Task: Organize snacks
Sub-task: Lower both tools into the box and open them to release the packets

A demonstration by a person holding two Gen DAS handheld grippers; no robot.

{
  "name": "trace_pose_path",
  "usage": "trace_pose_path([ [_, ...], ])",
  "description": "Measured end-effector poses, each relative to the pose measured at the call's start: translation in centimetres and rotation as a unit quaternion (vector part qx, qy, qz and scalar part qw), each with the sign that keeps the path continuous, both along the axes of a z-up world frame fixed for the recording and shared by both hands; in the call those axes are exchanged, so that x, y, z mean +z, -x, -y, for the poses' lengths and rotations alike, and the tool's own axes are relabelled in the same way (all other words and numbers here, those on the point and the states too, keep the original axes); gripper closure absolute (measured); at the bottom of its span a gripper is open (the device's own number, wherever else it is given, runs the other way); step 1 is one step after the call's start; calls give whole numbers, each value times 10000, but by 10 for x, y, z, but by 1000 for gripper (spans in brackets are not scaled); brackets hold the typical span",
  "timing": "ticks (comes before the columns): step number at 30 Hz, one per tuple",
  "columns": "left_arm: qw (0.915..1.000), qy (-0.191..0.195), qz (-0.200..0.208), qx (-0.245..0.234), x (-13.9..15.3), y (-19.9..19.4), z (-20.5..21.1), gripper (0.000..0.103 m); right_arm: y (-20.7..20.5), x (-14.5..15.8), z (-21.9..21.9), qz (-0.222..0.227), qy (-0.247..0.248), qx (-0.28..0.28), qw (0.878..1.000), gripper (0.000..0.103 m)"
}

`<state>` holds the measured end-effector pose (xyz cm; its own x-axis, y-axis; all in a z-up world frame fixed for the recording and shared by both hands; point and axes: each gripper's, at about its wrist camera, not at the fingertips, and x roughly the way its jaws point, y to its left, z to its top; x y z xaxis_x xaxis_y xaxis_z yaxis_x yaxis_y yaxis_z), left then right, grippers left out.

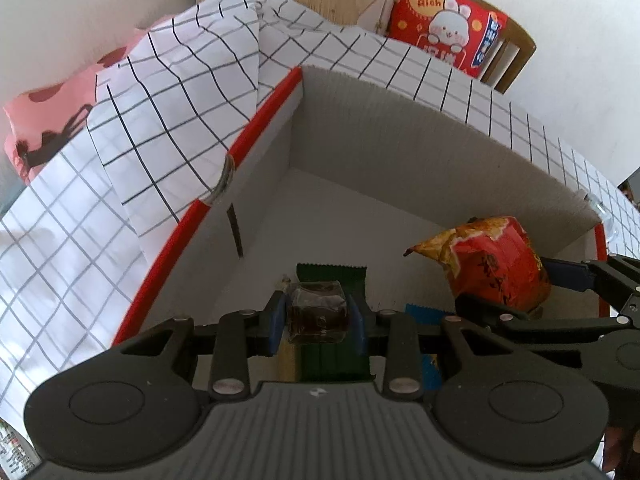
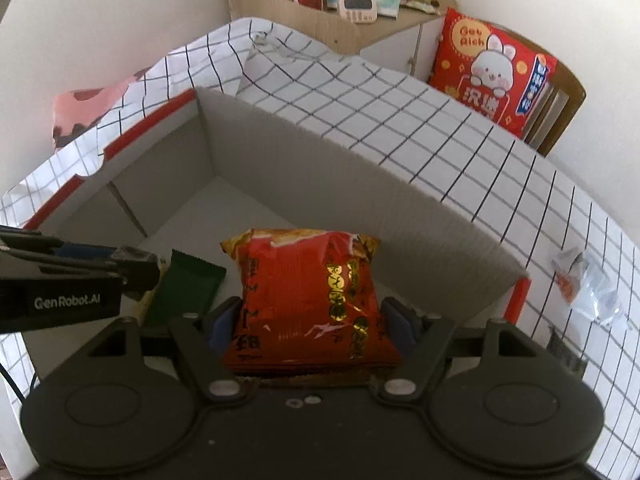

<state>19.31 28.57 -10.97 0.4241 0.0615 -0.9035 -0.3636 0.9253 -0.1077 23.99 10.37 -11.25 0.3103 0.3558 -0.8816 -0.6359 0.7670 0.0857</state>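
An open cardboard box with red rims point(image 1: 256, 128) point(image 2: 152, 118) stands on the checked cloth. My left gripper point(image 1: 317, 320) is shut on a small clear-wrapped brown snack point(image 1: 316, 314) and holds it over the box's inside. It shows at the left of the right wrist view point(image 2: 132, 266). My right gripper point(image 2: 310, 326) is shut on a red and gold snack bag point(image 2: 308, 300), held above the box floor; it also shows in the left wrist view point(image 1: 496, 264). A dark green packet point(image 1: 332, 276) point(image 2: 188, 288) lies on the box floor. A blue packet point(image 1: 424, 314) lies beside it.
A checked tablecloth point(image 2: 460, 136) covers the table around the box. A clear wrapper point(image 2: 588, 284) lies on it at right. A wooden cabinet with clutter point(image 2: 344, 12) and a chair with a red rabbit cushion point(image 2: 492, 68) stand behind. A pink cloth point(image 1: 48, 120) lies at left.
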Motion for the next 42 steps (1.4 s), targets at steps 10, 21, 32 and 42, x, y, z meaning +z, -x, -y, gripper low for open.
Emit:
trace_pose_path([
  [10, 9993, 193, -303, 101, -10, -4, -2, 70, 5, -2, -2, -8, 81, 82, 9999, 23],
  [21, 9998, 68, 89, 161, 11, 13, -2, 51, 13, 16, 9, 56, -240, 4, 9997, 15],
  [32, 9967, -126, 807, 6, 53, 44, 17, 49, 34, 56, 34, 158, -858, 91, 9961, 10],
  [42, 9890, -316, 1443, -87, 94, 73, 49, 49, 53, 91, 76, 378, -1306, 18, 9907, 9],
])
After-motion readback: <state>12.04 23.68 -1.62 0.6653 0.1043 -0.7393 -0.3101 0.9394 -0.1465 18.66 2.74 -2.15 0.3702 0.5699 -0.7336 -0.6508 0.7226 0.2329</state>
